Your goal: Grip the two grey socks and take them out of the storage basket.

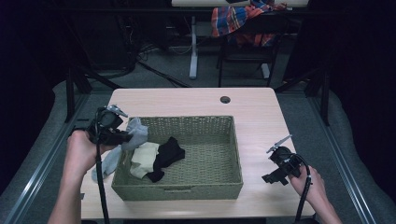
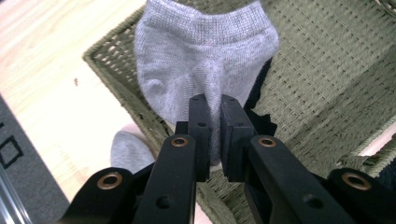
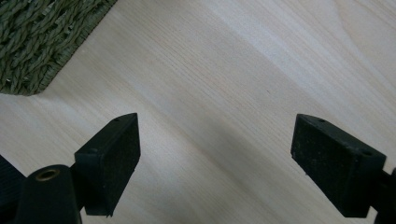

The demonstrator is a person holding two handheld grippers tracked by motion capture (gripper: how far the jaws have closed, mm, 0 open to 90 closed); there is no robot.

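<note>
A grey sock [image 1: 136, 132] [image 2: 201, 51] hangs over the left rim of the green woven basket [image 1: 205, 186] [image 2: 327, 70], pinched in my left gripper [image 1: 125, 136] [image 2: 215, 100], whose jaws are shut on its fabric. A second grey sock [image 1: 106, 163] [image 2: 128, 150] lies on the table just left of the basket. Inside the basket lie a cream sock [image 1: 142, 158] and a black sock [image 1: 167, 155]. My right gripper [image 1: 271, 176] [image 3: 215, 163] is held over bare table to the right of the basket, jaws wide apart with nothing between them.
The wooden table [image 1: 261, 121] [image 3: 233, 70] has a cable hole [image 1: 225, 99] at the back. A basket corner [image 3: 32, 42] shows in the right gripper view. Behind the table stands a chair with a plaid cloth [image 1: 243, 21].
</note>
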